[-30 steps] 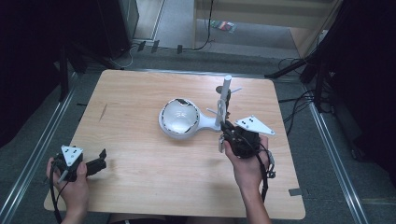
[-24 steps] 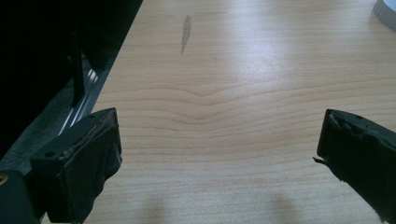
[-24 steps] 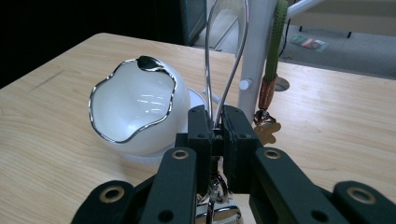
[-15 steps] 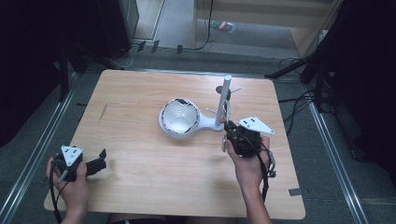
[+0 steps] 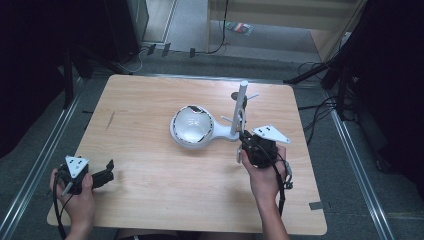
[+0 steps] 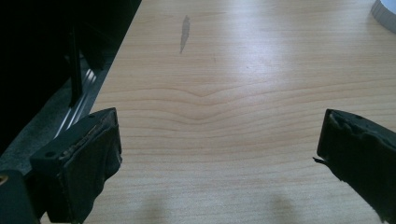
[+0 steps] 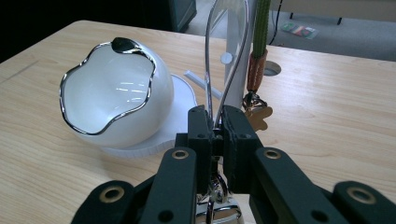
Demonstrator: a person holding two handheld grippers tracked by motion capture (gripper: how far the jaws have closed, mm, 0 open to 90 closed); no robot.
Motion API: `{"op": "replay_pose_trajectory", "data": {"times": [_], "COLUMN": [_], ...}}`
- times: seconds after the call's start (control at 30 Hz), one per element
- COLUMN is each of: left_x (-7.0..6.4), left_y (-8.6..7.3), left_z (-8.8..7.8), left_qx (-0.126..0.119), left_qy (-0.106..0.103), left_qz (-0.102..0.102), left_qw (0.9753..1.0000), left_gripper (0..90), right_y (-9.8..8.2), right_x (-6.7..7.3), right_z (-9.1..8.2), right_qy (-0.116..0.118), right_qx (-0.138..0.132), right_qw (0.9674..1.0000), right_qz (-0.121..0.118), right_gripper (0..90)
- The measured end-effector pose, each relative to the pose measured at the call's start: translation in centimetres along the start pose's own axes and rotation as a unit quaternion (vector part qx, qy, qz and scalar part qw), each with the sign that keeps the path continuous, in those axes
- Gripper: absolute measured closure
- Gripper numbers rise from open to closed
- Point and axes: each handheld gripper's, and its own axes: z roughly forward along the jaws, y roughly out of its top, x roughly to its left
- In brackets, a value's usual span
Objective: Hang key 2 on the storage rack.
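Wire loop (image 7: 224, 70) clamped in the right gripper (image 7: 215, 135), beside the white stand (image 5: 241, 107).
Jaws pinched together on its lower end, near the table's (image 5: 150, 200) right edge; left gripper (image 6: 219, 154) gapes wide over bare wood at the left corner.

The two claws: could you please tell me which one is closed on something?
The right claw, beside the white stand, is clamped shut on a thin silver wire loop. The left claw stands wide open over bare table.
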Motion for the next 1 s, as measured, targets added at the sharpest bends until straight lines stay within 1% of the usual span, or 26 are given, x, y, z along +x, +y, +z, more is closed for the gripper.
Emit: {"op": "replay_pose_trajectory", "data": {"times": [0.37,0.7,0.83,1.0], "left_x": [0.0,0.0,0.0,0.0], "left_y": [0.0,0.0,0.0,0.0], "left_z": [0.0,0.0,0.0,0.0], "left_qx": [0.001,0.0,0.001,0.002], "left_qy": [-0.003,-0.003,-0.004,-0.005], "left_qz": [0.0,0.0,0.0,0.0], "left_qw": [1.0,1.0,1.0,1.0], "left_gripper": [0.0,0.0,0.0,0.0], "right_y": [-0.5,-1.2,-1.3,-1.5], "right_x": [0.2,-0.1,-0.1,0.0], "right_z": [1.0,2.1,2.6,3.2], "right_qy": [-0.008,-0.021,-0.024,-0.027], "right_qx": [0.006,0.017,0.02,0.028], "right_qw": [0.9999,0.9996,0.9995,0.9993], "right_qz": [0.004,0.006,0.001,0.001], "right_gripper": [83.5,83.5,83.5,83.4]}}
